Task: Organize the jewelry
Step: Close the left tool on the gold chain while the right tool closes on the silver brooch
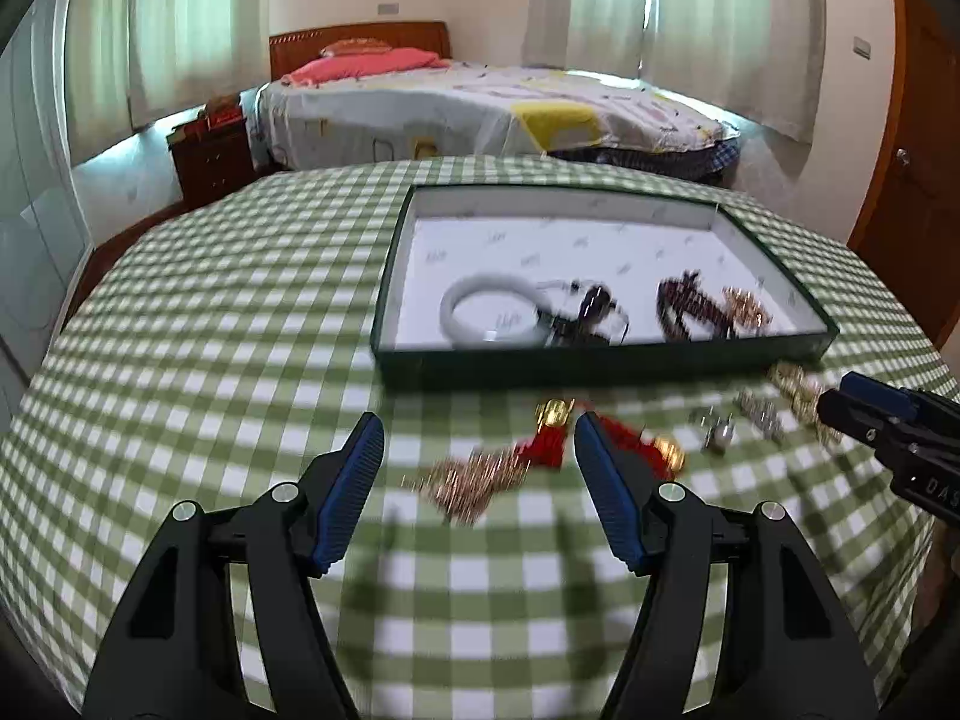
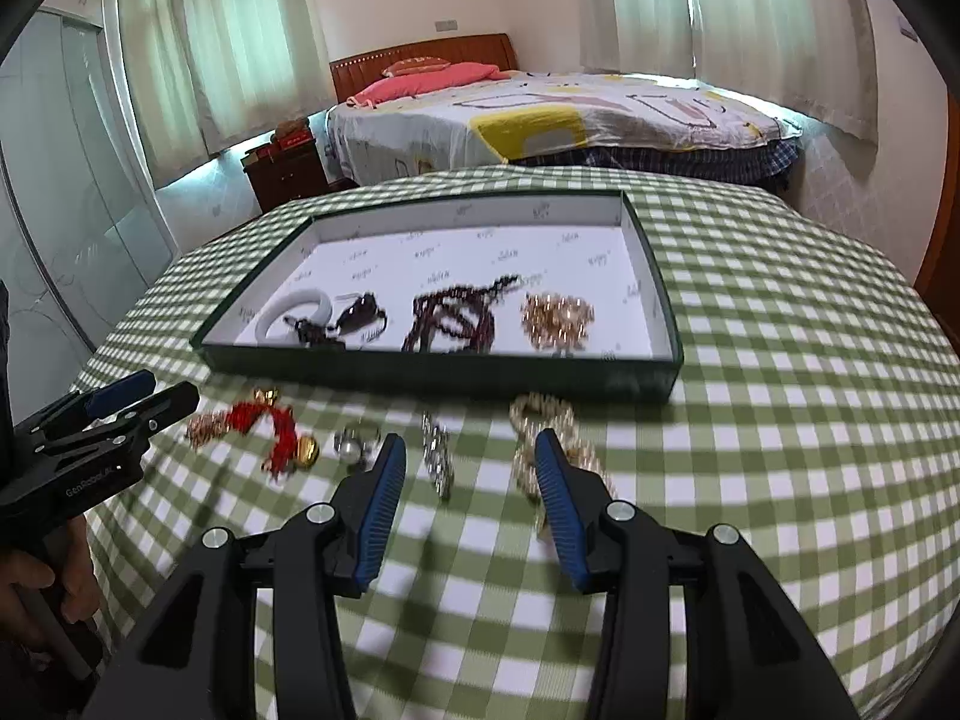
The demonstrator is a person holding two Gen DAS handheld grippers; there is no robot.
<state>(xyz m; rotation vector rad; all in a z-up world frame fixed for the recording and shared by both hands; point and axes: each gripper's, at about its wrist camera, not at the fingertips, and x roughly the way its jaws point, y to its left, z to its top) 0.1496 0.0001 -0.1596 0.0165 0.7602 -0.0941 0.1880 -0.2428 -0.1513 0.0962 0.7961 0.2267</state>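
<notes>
A dark green tray [image 1: 600,360] [image 2: 444,375] with a white floor holds a white bangle [image 1: 495,309] [image 2: 297,309], a black piece [image 2: 354,315], a dark red bead string [image 1: 684,300] [image 2: 450,318] and a gold chain [image 2: 555,318]. In front of it on the cloth lie a red tassel piece with gold beads [image 1: 558,444] [image 2: 264,420], a pearl ring [image 2: 351,447], a silver chain [image 2: 435,453] and a pale gold chain [image 2: 540,420]. My left gripper [image 1: 479,429] is open above the tassel piece. My right gripper [image 2: 470,450] is open between the silver and pale gold chains.
The table wears a green-and-white checked cloth [image 1: 240,330]. Behind it stand a bed [image 1: 480,108], a wooden nightstand [image 1: 210,156] and curtained windows. A wooden door [image 1: 918,180] is at the right. A hand [image 2: 36,594] holds the left gripper's handle.
</notes>
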